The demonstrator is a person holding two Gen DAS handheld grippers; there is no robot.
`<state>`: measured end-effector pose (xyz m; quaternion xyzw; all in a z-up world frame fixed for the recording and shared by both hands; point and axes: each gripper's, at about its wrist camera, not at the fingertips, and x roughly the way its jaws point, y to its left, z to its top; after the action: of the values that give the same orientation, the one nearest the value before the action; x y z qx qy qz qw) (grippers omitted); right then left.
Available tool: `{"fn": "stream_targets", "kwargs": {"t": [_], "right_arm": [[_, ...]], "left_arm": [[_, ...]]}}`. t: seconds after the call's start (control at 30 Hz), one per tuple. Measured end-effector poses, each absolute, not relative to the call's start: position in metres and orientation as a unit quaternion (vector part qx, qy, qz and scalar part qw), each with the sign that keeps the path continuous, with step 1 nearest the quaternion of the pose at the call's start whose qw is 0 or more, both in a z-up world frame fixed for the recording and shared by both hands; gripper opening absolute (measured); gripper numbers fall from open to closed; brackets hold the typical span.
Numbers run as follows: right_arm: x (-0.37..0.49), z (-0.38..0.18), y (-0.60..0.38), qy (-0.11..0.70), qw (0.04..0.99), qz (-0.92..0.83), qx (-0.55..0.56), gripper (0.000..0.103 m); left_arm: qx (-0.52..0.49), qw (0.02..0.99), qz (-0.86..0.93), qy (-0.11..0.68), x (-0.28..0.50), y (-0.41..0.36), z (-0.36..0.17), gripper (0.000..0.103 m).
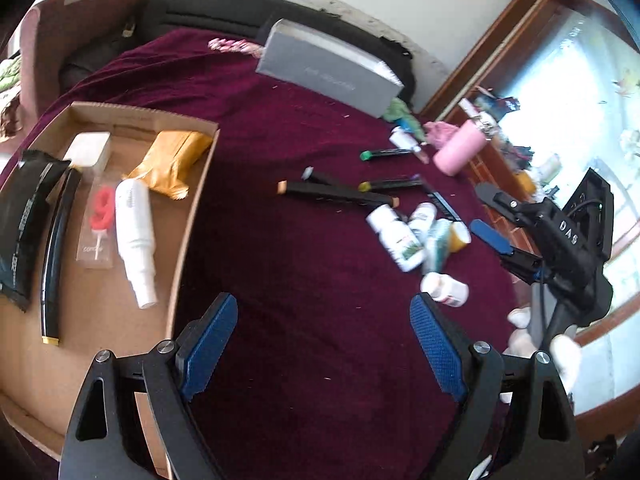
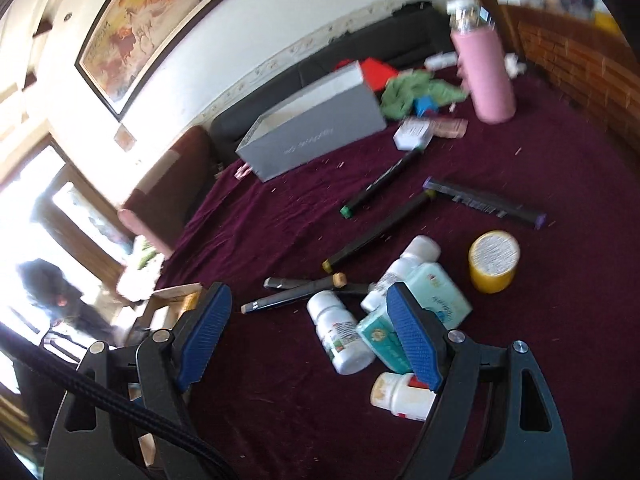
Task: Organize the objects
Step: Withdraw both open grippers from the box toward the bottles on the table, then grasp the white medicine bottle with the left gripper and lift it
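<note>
On the maroon cloth: your loose things lie here, bottles in a heap, markers spread beyond them.
Bottles: white bottles (image 2: 344,336), a teal box (image 2: 438,300) and a yellow jar (image 2: 494,262) cluster on the table (image 2: 560,340), near your right tool.
Markers: several black markers (image 2: 380,224) lie flat past the bottles, some crossing.
Right tool (image 2: 310,334): released, jaws wide apart, empty, hovering just above the bottle heap; its right pad overlaps the teal box in view.
Left tool (image 1: 324,350): released too, jaws spread, nothing between them, over bare cloth beside the tray.
Tray (image 1: 192,216): a cardboard tray to your left holds a white spray bottle (image 1: 134,236), a "9" candle pack (image 1: 100,224), a gold pouch (image 1: 172,160) and a black packet (image 1: 24,220).
Farther back: a grey box (image 2: 312,132) and a pink flask (image 2: 486,76) stand well apart from the heap.
</note>
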<state>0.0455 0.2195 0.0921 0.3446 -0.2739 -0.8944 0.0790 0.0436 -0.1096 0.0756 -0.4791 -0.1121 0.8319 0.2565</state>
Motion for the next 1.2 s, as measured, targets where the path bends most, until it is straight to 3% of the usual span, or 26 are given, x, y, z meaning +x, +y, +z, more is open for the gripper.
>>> {"fn": "stream_targets", "kwargs": {"t": [0.2, 0.47, 0.6, 0.93, 1.2], "right_arm": [[0.004, 0.070, 0.213, -0.305, 0.132, -0.855, 0.398, 0.081], [-0.035, 0.033, 0.182, -0.259, 0.102, -0.825, 0.491, 0.081], [-0.022, 0.022, 0.181, -0.318, 0.190, -0.791, 0.487, 0.082], [0.032, 0.039, 0.263, -0.362, 0.126, -0.860, 0.337, 0.083], [0.035, 0.030, 0.303, -0.416, 0.099, -0.846, 0.318, 0.083]], "left_arm": [[-0.486, 0.239, 0.831, -0.124, 0.030, -0.118, 0.065, 0.084], [-0.459, 0.234, 0.847, -0.129, 0.026, -0.129, 0.080, 0.084], [-0.467, 0.240, 0.843, -0.119, 0.025, -0.118, 0.077, 0.084], [-0.473, 0.252, 0.844, -0.015, 0.006, -0.018, 0.072, 0.084], [-0.453, 0.194, 0.862, 0.121, -0.002, 0.049, 0.053, 0.084]]}}
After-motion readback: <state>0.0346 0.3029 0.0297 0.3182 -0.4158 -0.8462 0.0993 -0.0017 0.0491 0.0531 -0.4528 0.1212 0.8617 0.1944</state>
